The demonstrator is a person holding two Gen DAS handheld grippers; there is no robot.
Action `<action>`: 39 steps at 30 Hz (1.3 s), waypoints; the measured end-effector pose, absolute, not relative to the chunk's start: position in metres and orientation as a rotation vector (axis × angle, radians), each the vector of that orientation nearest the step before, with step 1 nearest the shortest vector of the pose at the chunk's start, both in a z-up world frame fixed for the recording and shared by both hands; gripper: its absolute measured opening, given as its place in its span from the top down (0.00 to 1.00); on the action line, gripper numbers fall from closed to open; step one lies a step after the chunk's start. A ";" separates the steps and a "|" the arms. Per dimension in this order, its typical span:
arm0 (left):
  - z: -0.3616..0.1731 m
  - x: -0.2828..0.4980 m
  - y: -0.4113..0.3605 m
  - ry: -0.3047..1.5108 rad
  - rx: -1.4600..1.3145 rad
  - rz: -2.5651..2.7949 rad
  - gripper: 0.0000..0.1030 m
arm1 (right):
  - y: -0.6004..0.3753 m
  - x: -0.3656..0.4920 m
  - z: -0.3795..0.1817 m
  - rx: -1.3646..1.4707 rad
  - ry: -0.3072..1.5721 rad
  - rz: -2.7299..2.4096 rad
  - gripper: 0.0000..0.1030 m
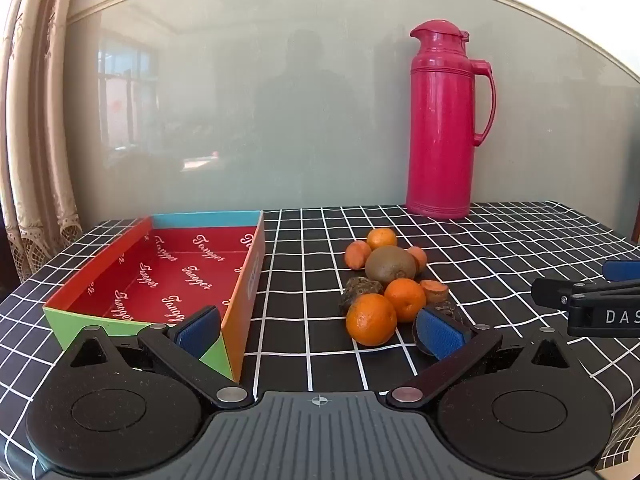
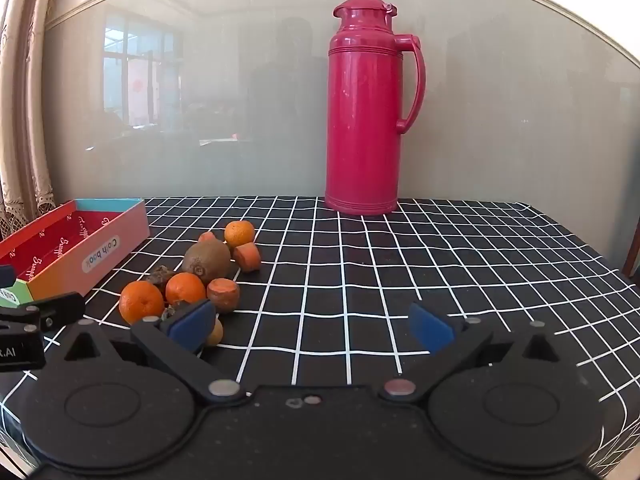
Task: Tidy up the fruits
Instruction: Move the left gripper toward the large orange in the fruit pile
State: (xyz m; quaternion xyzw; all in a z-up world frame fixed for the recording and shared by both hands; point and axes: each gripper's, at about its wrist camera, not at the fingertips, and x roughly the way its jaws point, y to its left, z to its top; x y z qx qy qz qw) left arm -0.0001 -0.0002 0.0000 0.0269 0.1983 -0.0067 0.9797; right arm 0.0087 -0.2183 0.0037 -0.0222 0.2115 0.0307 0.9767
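Fruit lies in a loose heap [image 1: 386, 280] on the black cloth with white grid lines [image 1: 500, 248], right of the box and in front of the flask. Going by size: 1 brown fuzzy kiwi [image 1: 390, 265] sits in the middle, its long axis running roughly left to right; 3 mandarins ring it, the biggest [image 1: 371, 319] nearest, another [image 1: 405, 299] touching it, the third [image 1: 382, 238] at the far edge. Several stubby orange pieces [image 2: 223, 294] with cut ends and some dark shrivelled bits [image 1: 360, 290] fill the gaps; what these are I cannot tell.

The open cardboard box [image 1: 160, 276] stands at the left, its long axis running near to far, red inside with "Tangger" repeated in white script, its outer wall labelled "Cloth book". A tall crimson flask [image 1: 446, 120] stands upright at the far edge, handle to the right.

The left gripper [image 1: 318, 330] hangs with jaws spread wide, nothing between them, the biggest mandarin just ahead. The right gripper [image 2: 312, 326] is likewise spread wide over bare cloth, the heap at its left finger.
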 end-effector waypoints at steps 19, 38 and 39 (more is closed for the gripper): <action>-0.001 0.001 0.002 0.398 0.042 -0.003 0.00 | -0.214 0.010 0.003 -0.046 0.425 0.059 0.00; -0.003 0.001 0.001 0.404 0.044 0.002 0.00 | -0.219 0.010 0.004 -0.040 0.427 0.060 0.00; -0.003 0.001 0.001 0.405 0.043 0.002 0.00 | -0.219 0.010 0.004 -0.039 0.426 0.060 0.00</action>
